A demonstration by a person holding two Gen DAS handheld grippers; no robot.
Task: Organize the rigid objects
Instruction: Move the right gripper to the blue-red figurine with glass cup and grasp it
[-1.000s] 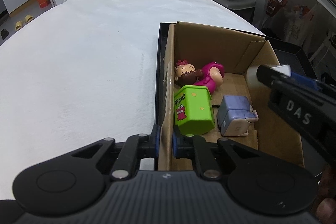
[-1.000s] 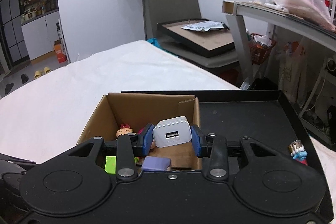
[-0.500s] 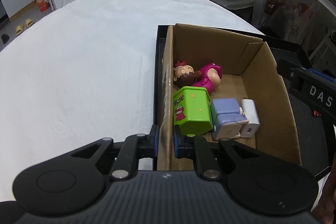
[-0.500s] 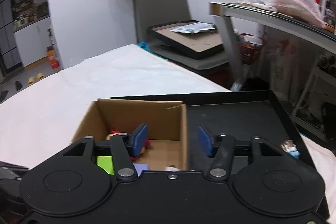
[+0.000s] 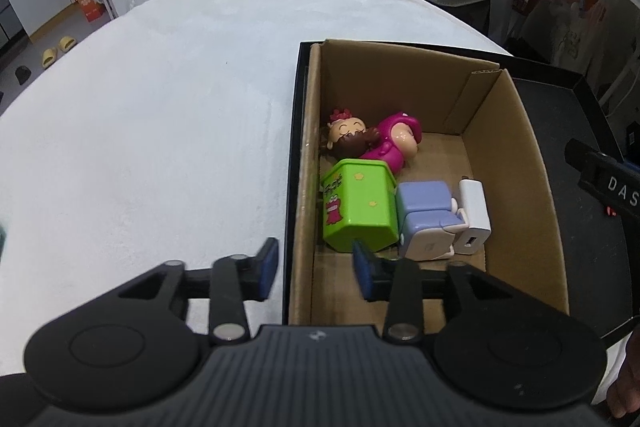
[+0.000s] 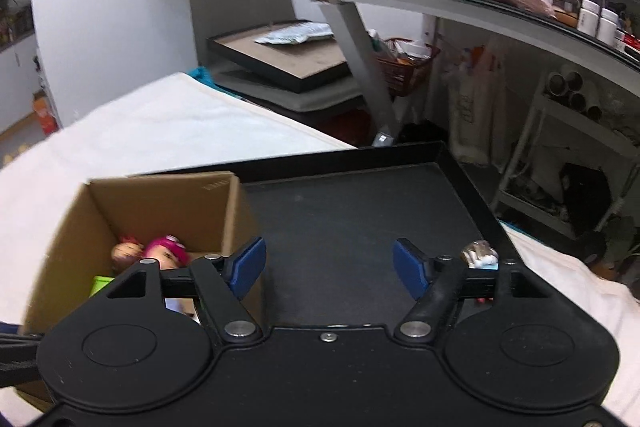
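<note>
A cardboard box (image 5: 516, 163) stands at the left end of a black tray (image 6: 340, 219). Inside lie a pink doll (image 5: 376, 143), a green toy bin (image 5: 360, 207), a lavender toy (image 5: 424, 215) and a white USB charger (image 5: 474, 215). My left gripper (image 5: 316, 269) straddles the box's near left wall; its jaws are opening and the pads stand off the cardboard. My right gripper (image 6: 330, 269) hangs over the bare tray right of the box (image 6: 160, 199), its jaws opening with nothing between them. A small blue figure (image 6: 480, 255) stands on the tray behind its right finger.
The tray rests on a white-covered table (image 5: 160, 107). Beyond the table's far edge are a grey chair with a framed board (image 6: 280, 59) and a glass desk (image 6: 460, 3) with clutter on and under it. A hand shows at the lower right edge (image 5: 624, 391).
The right gripper let go of the white charger, which now lies in the box beside the lavender toy, and swung right over the tray. The left gripper's jaws came off the box wall.
</note>
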